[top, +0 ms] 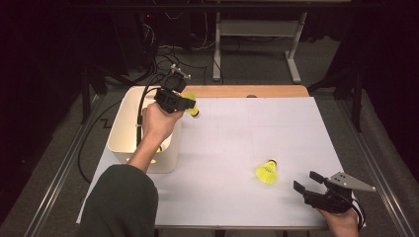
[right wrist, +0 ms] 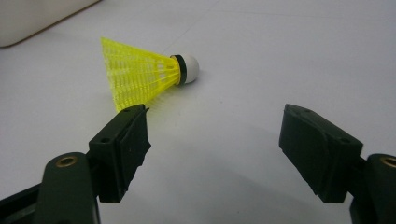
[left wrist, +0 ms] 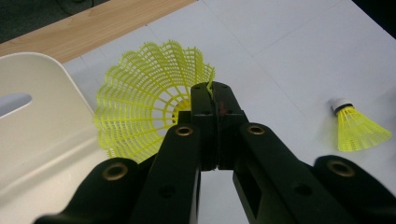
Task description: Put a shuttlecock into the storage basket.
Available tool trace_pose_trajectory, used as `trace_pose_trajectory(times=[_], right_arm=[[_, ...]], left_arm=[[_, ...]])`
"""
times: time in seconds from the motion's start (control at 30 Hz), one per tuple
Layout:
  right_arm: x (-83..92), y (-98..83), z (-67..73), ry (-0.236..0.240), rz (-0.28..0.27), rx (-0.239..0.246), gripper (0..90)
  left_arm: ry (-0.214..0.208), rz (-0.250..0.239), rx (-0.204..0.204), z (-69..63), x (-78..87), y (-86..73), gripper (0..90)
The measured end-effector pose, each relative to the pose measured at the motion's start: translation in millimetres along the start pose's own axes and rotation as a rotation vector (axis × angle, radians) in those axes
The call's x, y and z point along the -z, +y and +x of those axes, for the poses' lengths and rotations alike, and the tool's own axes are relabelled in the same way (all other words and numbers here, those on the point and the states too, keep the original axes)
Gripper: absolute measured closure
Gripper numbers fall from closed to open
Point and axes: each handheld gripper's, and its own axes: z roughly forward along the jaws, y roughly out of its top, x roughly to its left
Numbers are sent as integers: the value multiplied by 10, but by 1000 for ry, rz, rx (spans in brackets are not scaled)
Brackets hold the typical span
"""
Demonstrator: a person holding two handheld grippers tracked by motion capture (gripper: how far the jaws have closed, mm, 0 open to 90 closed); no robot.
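1. Two yellow plastic shuttlecocks are in play on a white worktop (top: 257,148), one held and one lying loose.
2. Clamped together on the skirt rim of the held shuttlecock (left wrist: 144,109), the fingers (left wrist: 205,116) of the left gripper (top: 184,102) pinch the yellow mesh between their pads; in the left gripper view the open skirt faces the camera.
3. From the high view, that held shuttlecock (top: 191,109) hangs just past the far right corner of a white plastic bin (top: 123,123), its white cork end pointing right over the worktop.
4. Sitting at the worktop's left edge, the bin has the person's left hand (top: 157,123) and dark sleeve (top: 121,202) above its right side.
5. Lying on its side near the right front of the worktop, the loose shuttlecock (top: 267,172) shows a white cork with a black band in the right gripper view (right wrist: 140,74).
6. Held low at the front right corner, the right gripper (top: 310,184) has its fingers (right wrist: 123,149) wide apart with nothing between them.
7. Its left finger tip sits close to the loose shuttlecock's skirt in the right gripper view, though I cannot tell whether they touch.
8. A strip of bare wood (top: 247,91) runs along the worktop's far edge.
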Motion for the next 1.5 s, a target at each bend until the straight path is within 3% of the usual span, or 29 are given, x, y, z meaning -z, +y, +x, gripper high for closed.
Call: trace_pose_trajectory(times=[0.97, 1.5], right_arm=[[-5, 1, -3, 4, 0, 2, 248], [-11, 4, 7, 3, 3, 2, 248]], left_arm=[[35, -20, 32, 146, 186, -53, 897], [56, -55, 63, 276, 360, -152, 897]])
